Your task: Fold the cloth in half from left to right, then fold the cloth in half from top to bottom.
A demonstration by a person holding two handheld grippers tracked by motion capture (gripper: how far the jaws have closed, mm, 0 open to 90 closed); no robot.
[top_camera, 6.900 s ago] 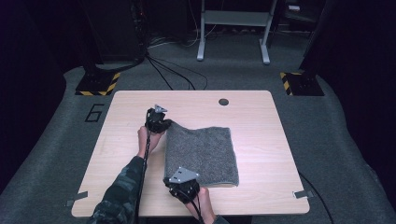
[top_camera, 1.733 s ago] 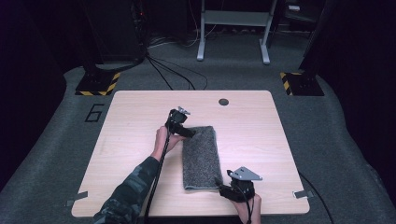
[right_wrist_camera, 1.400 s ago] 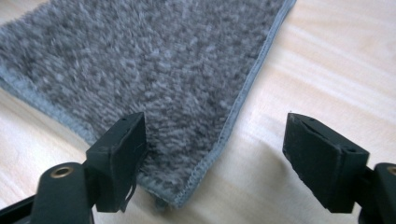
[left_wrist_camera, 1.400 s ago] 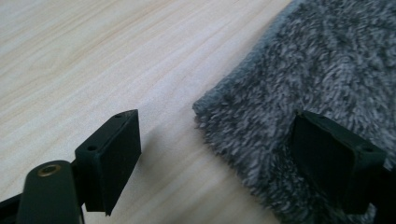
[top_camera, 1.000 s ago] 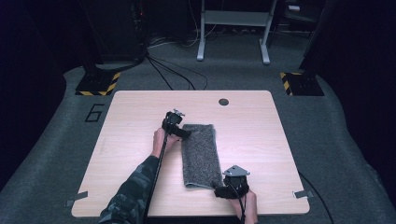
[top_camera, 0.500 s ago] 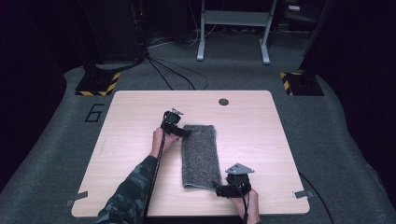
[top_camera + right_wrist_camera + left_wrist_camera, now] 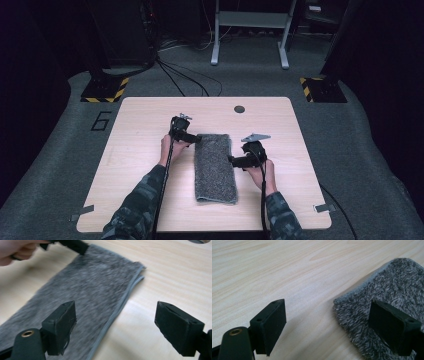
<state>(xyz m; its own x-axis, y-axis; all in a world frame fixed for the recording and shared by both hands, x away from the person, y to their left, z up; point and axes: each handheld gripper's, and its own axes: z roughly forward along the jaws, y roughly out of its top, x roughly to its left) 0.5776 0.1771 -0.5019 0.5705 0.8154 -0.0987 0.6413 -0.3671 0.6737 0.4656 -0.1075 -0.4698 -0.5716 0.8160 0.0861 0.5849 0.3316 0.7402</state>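
A grey fluffy towel [image 7: 215,167], folded into a narrow strip, lies lengthwise in the middle of the wooden table [image 7: 140,165]. My left gripper [image 7: 194,139] rests at the towel's far left corner, jaws open. In the left gripper view [image 7: 334,325] one pad hangs over bare wood and the other over the towel [image 7: 387,290] corner. My right gripper [image 7: 234,161] is at the towel's right edge, about halfway along, also open. In the right gripper view [image 7: 117,327] the towel's [image 7: 95,287] layered edge runs between the pads, which do not press on it.
A dark round grommet [image 7: 239,109] sits near the table's far edge. Tape strips mark the near corners [image 7: 82,212] [image 7: 325,207]. Yellow-and-black striped stand bases [image 7: 105,90] [image 7: 320,87] rest on the floor beyond the table. The left hand [image 7: 15,250] appears far off in the right gripper view.
My right gripper has moved from the towel's near right corner up along its right edge towards the far side. The left gripper and the towel have stayed put.
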